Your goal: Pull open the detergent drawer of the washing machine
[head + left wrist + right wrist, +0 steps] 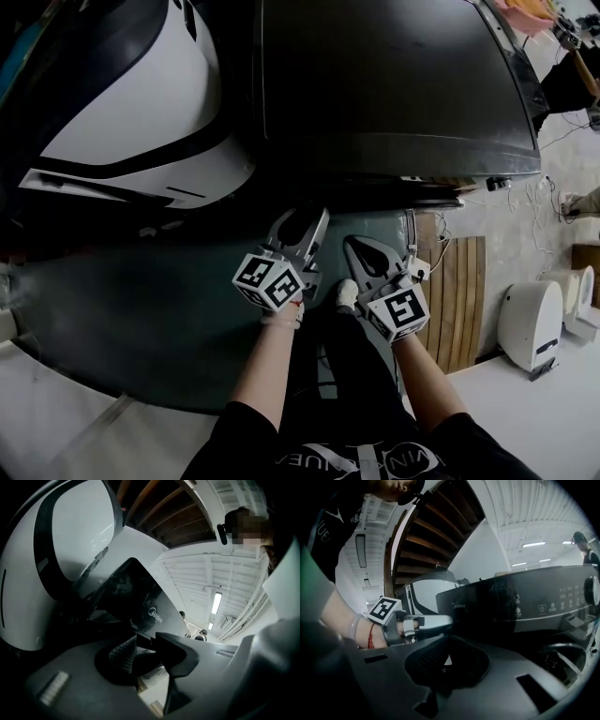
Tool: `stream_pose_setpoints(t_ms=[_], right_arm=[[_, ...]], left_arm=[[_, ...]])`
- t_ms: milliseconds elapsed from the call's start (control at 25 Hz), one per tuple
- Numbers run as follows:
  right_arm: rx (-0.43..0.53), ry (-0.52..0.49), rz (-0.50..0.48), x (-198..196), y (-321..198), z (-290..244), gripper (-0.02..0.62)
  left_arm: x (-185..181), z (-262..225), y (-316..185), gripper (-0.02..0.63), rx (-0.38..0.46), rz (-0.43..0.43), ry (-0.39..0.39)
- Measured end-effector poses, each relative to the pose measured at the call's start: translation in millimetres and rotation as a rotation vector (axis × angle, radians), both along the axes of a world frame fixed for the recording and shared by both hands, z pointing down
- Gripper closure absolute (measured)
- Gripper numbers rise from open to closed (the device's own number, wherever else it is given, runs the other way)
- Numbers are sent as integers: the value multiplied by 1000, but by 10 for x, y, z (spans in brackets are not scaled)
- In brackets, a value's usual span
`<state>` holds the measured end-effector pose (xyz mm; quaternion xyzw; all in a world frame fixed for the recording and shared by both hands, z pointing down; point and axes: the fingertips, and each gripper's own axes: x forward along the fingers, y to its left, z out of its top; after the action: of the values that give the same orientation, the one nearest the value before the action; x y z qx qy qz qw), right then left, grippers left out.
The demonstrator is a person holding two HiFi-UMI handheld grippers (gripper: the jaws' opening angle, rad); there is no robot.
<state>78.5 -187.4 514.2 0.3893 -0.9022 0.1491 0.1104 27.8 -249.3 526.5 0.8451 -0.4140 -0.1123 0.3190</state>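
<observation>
Head view: drawer of washer (pixel 394 84) not discernible; L gripper (pixel 302 220) jaws apart, empty.

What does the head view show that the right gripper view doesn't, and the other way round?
Only the head view: the marker cube on the right hand-held gripper, the top of the washing machine, and wooden slats on the floor. Only the right gripper view: the machine's control panel with its symbols, and a knob at the picture's edge. Both: the left hand-held gripper and the white appliance beside the machine.
</observation>
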Motion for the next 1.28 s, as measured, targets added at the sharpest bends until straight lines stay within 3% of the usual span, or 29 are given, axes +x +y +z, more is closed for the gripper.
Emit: stream_pose_setpoints(t_ms=[400, 880, 1280], right_arm=[[-19, -7, -17, 29, -46, 113, 583], [-17, -15, -34, 64, -23, 196, 583], [-19, -18, -48, 130, -24, 179, 583]], left_arm=[[125, -32, -185, 437, 10, -7, 204], [83, -45, -294, 425, 29, -88, 450], [86, -36, -290, 449, 9, -140, 567]])
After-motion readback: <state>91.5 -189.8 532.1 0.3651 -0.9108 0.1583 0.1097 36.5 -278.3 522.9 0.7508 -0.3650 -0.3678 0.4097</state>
